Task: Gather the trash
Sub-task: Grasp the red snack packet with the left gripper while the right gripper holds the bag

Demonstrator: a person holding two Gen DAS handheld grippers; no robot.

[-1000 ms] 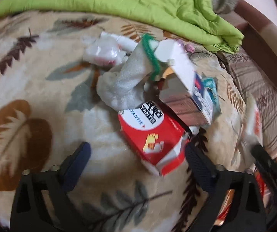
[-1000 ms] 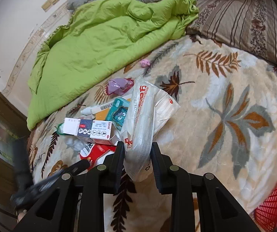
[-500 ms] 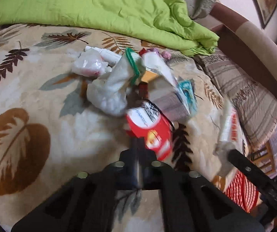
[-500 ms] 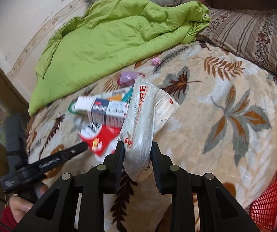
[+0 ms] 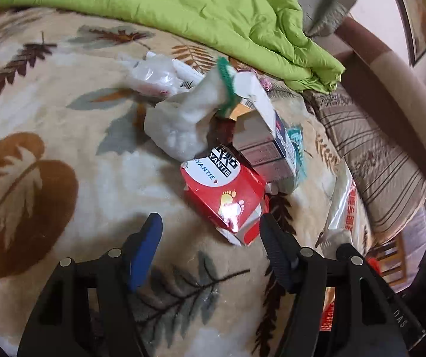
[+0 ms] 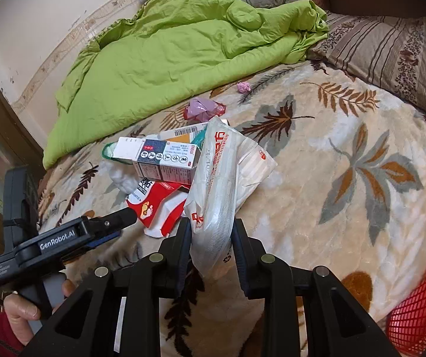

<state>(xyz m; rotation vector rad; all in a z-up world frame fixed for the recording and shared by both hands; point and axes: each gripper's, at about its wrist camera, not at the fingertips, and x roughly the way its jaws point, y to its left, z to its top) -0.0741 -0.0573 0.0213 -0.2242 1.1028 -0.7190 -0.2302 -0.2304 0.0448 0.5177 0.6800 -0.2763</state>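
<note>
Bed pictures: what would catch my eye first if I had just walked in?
Probably the bright green quilt bunched at the far side of the leaf-patterned blanket. Next, the heap of trash in the middle, with a red box lying in front of the open left gripper. The right gripper is shut on a white plastic bag, and a red basket sits at the lower right.

left gripper [image 5: 211, 232] spread wide, low over bed; right gripper [image 6: 211, 239] clamped, held level; hand [image 6: 19, 306] gripping handle.
</note>
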